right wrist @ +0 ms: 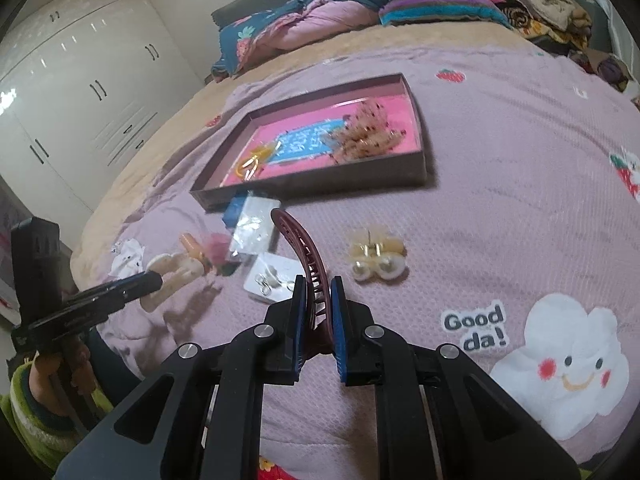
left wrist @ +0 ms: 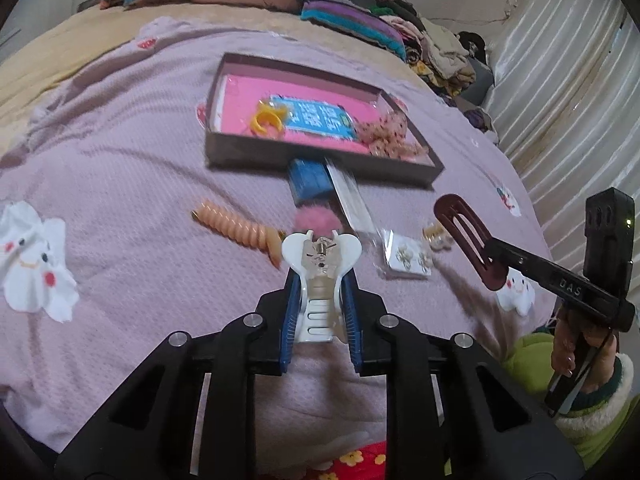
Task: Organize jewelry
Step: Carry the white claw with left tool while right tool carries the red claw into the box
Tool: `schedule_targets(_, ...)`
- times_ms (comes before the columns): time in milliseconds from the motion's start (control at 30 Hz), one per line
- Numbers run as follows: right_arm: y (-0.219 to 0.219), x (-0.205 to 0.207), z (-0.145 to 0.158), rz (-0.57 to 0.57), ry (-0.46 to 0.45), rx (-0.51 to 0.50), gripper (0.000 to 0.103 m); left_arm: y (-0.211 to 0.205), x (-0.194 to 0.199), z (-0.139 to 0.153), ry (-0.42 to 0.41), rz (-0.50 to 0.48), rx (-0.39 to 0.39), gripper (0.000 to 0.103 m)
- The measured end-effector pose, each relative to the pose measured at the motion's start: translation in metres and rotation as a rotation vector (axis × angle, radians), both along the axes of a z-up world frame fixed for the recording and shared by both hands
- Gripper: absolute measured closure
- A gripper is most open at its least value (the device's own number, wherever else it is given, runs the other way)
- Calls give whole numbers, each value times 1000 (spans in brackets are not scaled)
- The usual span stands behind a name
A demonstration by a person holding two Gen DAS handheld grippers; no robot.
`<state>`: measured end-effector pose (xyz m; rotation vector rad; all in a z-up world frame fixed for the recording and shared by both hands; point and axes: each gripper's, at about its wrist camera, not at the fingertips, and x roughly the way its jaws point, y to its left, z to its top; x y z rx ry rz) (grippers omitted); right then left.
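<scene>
My left gripper is clamped on one white claw clip, blue pads pressing both flanks, clip raised off the blanket. My right gripper is closed tight on one dark red clip, which curves up and away from the pads, also clear of the blanket. One tray lies ahead, pink-lined; inside it: one yellow ring-shaped clip, one blue card, one spotted bow. Loose on the blanket, near the tray's front wall: one blue box touching that wall, one clear packet beside it, one orange spiral clip, one pink pompom, one white earring card, and one pearl hair clip with two pearls visible.
</scene>
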<state>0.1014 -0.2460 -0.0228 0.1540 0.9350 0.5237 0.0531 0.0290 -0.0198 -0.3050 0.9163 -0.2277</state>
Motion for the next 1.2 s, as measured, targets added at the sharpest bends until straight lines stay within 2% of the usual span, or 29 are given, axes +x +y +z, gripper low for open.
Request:
schedule_targets(667,24,40,42,21,-74,15,91,11,48,40,-77,-12,18,89)
schedule_targets(1200,23,86,70,-42,-147,41,91,0,106,58,-108,-9,10,89)
